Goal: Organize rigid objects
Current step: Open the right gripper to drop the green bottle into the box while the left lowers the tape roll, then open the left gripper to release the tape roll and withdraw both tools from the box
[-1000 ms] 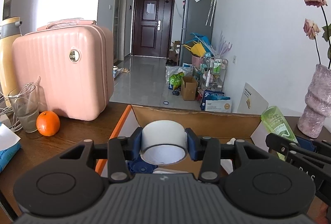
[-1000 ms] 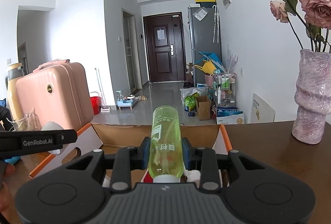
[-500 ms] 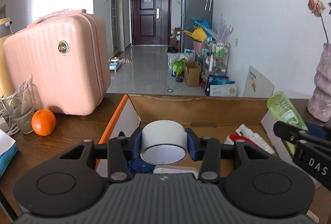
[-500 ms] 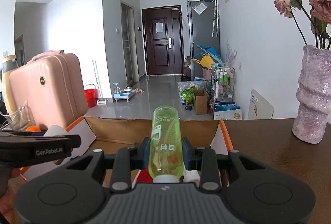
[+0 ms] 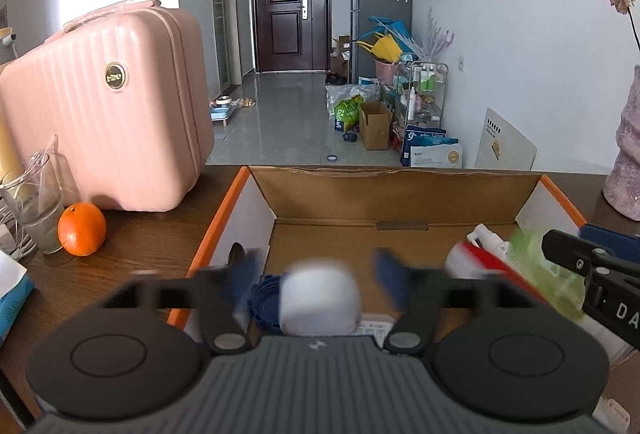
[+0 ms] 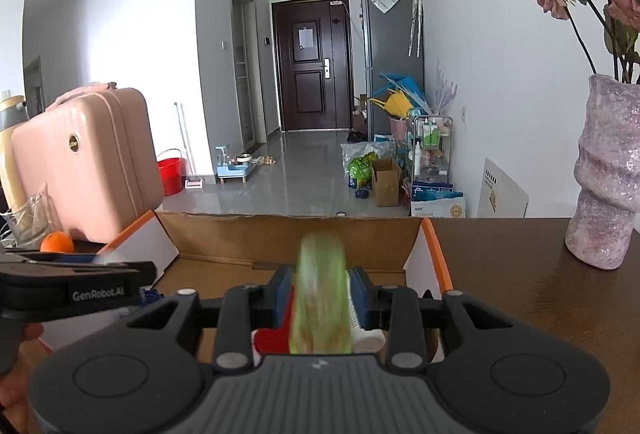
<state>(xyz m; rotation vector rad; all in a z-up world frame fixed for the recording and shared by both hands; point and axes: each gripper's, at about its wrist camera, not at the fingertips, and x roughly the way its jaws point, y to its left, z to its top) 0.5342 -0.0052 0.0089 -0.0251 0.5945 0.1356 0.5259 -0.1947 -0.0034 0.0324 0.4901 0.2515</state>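
Observation:
In the left wrist view my left gripper (image 5: 316, 274) hangs over an open cardboard box (image 5: 392, 193) with orange edges. Its jaws are opening and blurred. A white tape roll (image 5: 320, 300), also blurred, sits loose between them with gaps on both sides. In the right wrist view my right gripper (image 6: 320, 286) is over the same box (image 6: 288, 238), jaws opening. A green bottle (image 6: 320, 266) is smeared between the pads and stands clear of them. A blue ridged object (image 5: 262, 298) and a red-and-white bottle (image 5: 476, 256) lie in the box.
On the dark wooden table, a pink suitcase (image 5: 108, 113) stands left of the box, with an orange (image 5: 82, 230) and a glass (image 5: 34, 205) beside it. A pink vase (image 6: 608, 177) stands to the right. My right gripper (image 5: 592, 266) shows at the left wrist view's edge.
Both grippers were shut, the left on the tape roll and the right on the green bottle; both have spread. Roll and bottle now blur loose between the jaws. The left view has dipped toward the box.

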